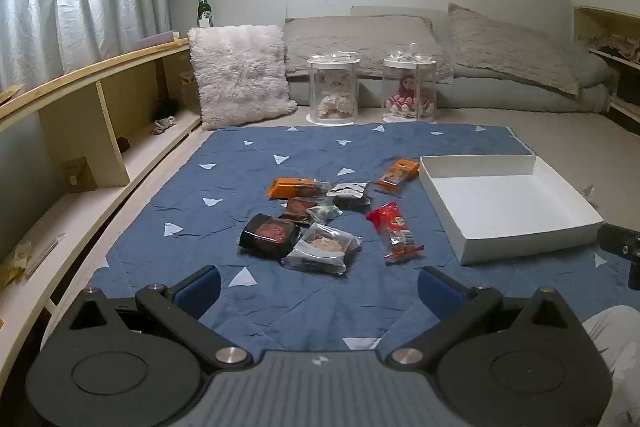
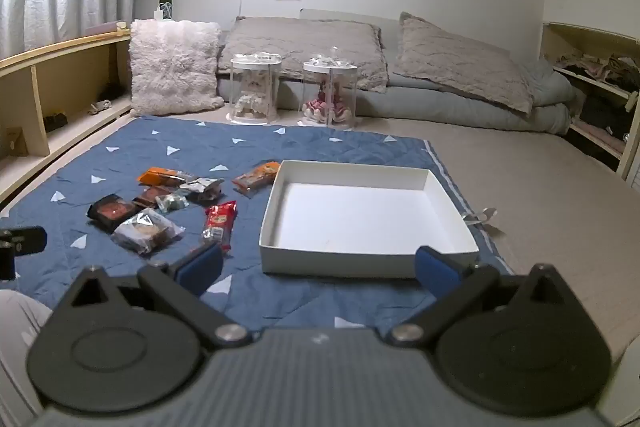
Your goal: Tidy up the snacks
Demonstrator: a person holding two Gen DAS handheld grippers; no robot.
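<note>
Snack packets (image 1: 320, 215) are seen scattered on the blue mat (image 1: 240, 163), centre of the left wrist frame, none yet in the white box (image 2: 360, 203). Left gripper (image 1: 319, 287): jaws spread wide, nothing between them. Right gripper (image 2: 319, 267): likewise spread, empty. The red packet (image 2: 219, 223), long axis running away from the camera, lies just beyond the right gripper's left fingertip (image 2: 202, 265), left of the box; the right hand is judged nearer to it.

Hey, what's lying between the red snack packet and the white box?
Nothing: only bare blue mat separates the red packet from the white box, clearest in the right wrist view.
</note>
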